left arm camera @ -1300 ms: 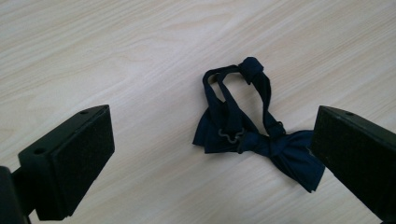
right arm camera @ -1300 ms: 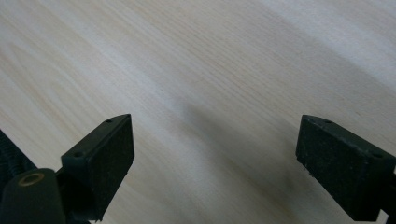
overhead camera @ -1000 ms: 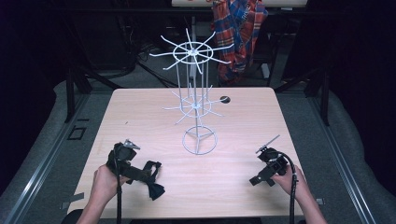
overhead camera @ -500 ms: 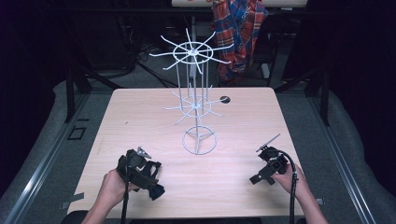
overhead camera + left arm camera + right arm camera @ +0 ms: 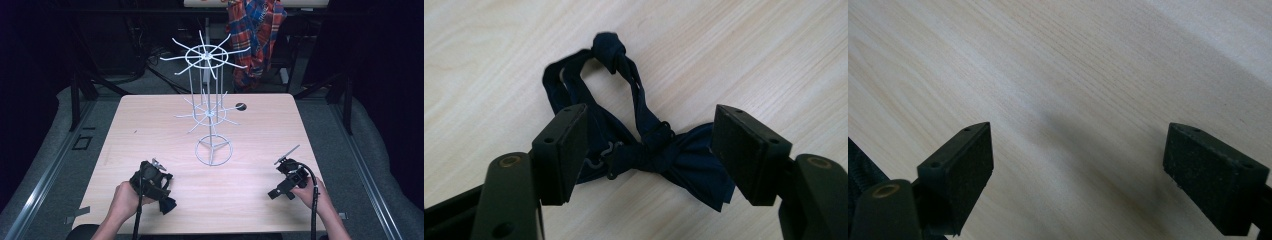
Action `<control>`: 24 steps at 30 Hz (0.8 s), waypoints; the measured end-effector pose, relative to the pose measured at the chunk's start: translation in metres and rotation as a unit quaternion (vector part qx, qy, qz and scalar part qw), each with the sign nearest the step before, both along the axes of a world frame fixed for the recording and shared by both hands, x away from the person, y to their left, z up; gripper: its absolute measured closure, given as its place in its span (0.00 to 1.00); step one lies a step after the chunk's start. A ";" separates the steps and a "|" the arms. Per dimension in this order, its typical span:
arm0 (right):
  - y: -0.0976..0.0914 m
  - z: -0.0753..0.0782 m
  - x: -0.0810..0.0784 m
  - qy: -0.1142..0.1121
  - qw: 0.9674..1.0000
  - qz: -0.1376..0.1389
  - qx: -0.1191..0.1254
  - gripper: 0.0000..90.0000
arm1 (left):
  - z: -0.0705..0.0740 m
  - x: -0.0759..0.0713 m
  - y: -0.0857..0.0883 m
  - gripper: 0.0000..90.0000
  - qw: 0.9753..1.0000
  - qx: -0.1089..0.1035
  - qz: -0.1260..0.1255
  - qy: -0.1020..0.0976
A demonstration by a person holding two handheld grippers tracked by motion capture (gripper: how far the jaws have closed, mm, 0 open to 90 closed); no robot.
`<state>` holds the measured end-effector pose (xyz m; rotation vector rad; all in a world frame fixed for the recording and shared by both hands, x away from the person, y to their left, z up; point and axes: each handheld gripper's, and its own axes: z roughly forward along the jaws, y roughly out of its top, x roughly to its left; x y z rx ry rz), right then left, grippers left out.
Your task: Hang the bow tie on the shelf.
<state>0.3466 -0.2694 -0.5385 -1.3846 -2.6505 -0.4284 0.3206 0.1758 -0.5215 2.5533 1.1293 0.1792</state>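
A dark navy bow tie with its strap looped and a small metal hook lies flat on the light wooden table. My left gripper hovers just over it, open, one jaw on each side of the bow's knot. From above, that left gripper sits at the table's front left, with the bow tie poking out below it. At the front right, my right gripper is low over bare wood. In its own view the right gripper stands open with nothing between the jaws.
A white wire display stand with two tiers of radiating hooks rises from a ring base at the table's middle. A small dark round hole lies behind it. A plaid shirt hangs beyond the far edge.
My left gripper has moved right and down onto the bow tie, which now lies between its jaws. The right gripper has stayed in place.
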 end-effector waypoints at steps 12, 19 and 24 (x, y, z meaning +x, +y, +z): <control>-0.003 0.002 -0.004 -0.003 1.000 0.002 -0.002 0.14 | -0.012 0.011 0.001 0.65 0.999 -0.001 0.007 0.032; -0.003 0.001 -0.004 0.000 1.000 0.000 0.000 0.14 | -0.019 0.015 -0.001 0.73 0.999 0.004 0.006 0.053; -0.005 0.000 -0.004 -0.004 1.000 -0.002 0.001 0.14 | -0.021 0.017 -0.001 0.78 0.999 0.013 0.004 0.053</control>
